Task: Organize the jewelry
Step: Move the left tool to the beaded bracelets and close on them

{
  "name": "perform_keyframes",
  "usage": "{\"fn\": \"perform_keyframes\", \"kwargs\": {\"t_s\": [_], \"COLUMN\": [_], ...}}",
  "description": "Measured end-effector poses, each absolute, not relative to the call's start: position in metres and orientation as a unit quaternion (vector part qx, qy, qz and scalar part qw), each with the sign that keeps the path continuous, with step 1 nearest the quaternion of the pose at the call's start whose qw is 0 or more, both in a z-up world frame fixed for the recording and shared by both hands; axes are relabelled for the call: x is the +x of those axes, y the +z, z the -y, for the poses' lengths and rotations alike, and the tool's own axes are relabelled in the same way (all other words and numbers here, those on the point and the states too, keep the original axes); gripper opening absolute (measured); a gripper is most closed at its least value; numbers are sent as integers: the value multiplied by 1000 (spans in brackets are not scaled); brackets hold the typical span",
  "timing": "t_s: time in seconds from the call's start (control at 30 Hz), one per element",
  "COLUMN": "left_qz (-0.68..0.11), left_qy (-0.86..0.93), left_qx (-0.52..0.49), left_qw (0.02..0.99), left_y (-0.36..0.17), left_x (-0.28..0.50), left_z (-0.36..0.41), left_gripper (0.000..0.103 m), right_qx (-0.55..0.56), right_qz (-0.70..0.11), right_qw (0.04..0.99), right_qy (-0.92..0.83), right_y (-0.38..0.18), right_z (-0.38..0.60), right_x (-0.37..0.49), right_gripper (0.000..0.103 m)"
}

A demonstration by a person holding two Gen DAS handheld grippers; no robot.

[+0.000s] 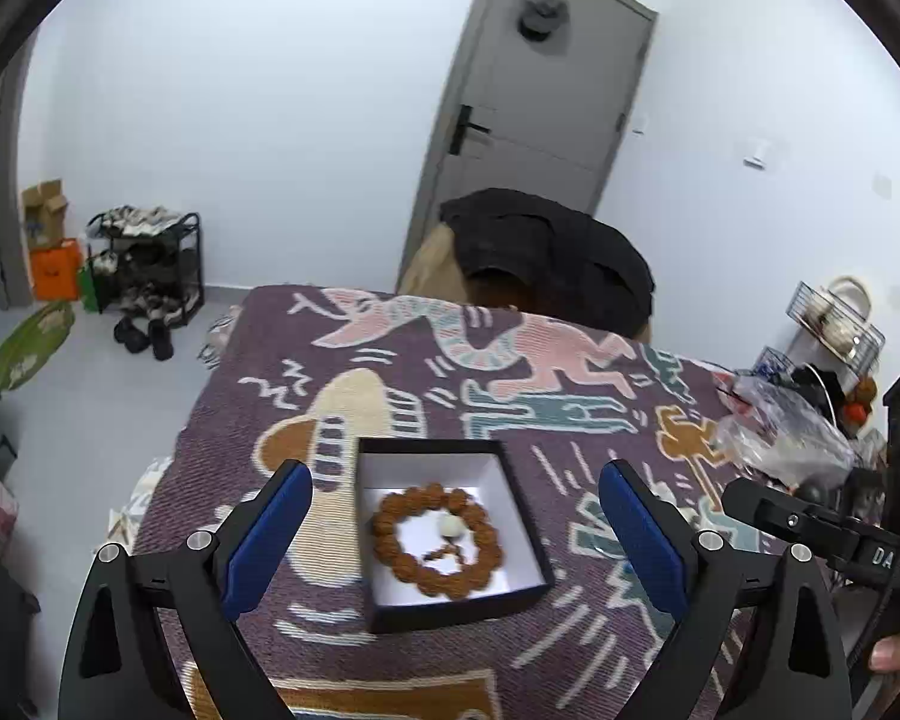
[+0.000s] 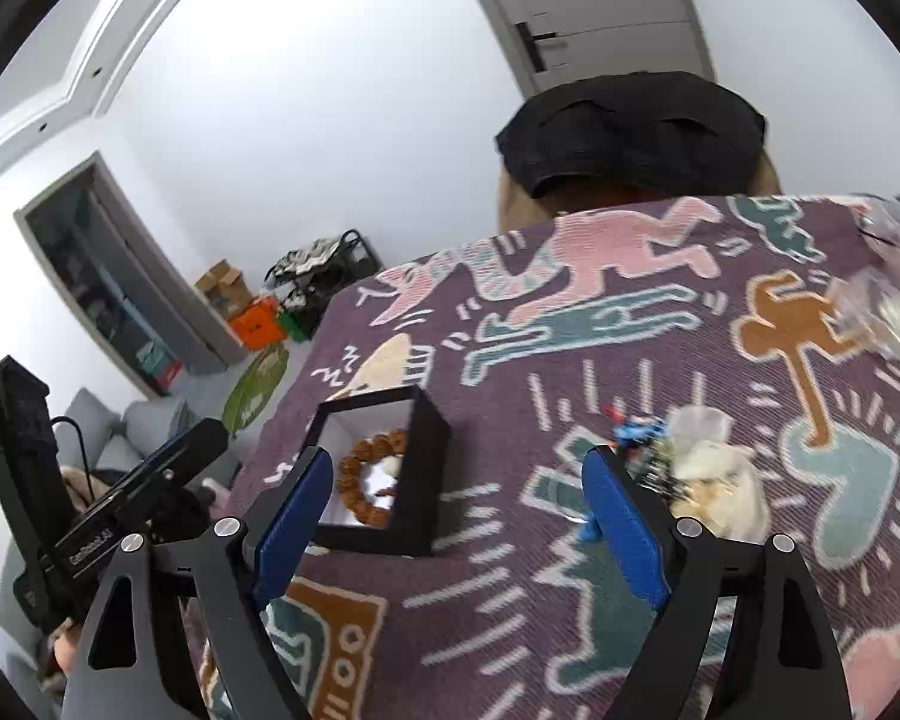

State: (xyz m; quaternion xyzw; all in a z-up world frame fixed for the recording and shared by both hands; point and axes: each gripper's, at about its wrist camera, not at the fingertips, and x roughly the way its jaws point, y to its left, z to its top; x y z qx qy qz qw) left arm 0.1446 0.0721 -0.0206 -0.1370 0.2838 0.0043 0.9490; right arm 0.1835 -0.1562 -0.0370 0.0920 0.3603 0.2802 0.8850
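A black box (image 1: 384, 606) with a white lining sits on the patterned table cloth (image 1: 390, 372). A brown bead bracelet (image 1: 435, 540) with a pale bead lies inside it. My left gripper (image 1: 456, 516) is open and empty, its blue fingers on either side of the box, above it. In the right wrist view the box (image 2: 417, 498) and bracelet (image 2: 369, 468) are at centre left. My right gripper (image 2: 456, 498) is open and empty, right of the box. A small blue jewelry piece (image 2: 636, 429) and a pale pouch (image 2: 720, 474) lie by its right finger.
A chair draped with black clothing (image 1: 546, 252) stands at the table's far edge. Clear plastic bags (image 1: 780, 432) and wire baskets (image 1: 834, 318) crowd the far right. A shoe rack (image 1: 144, 264) and boxes stand on the floor left. The table's left edge drops to the floor.
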Motion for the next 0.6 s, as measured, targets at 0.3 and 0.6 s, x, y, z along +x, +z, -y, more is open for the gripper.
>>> {"fn": "perform_keyframes", "kwargs": {"t_s": [0.3,0.6], "left_qz": [-306,-313], "left_qy": [-25,-49], "left_qx": [-102,-78], "left_qw": [946,945], "left_y": [-20,-21], "left_x": [146,149], "left_z": [-22,20], "left_gripper": [97,97], "right_qx": [107,131], "right_qz": [-365,-365], "right_qw": [889,894], "right_qy": [255,223], "right_y": [-52,-66], "right_z": [201,240], "right_x": [182,181], "right_gripper": [85,85]}}
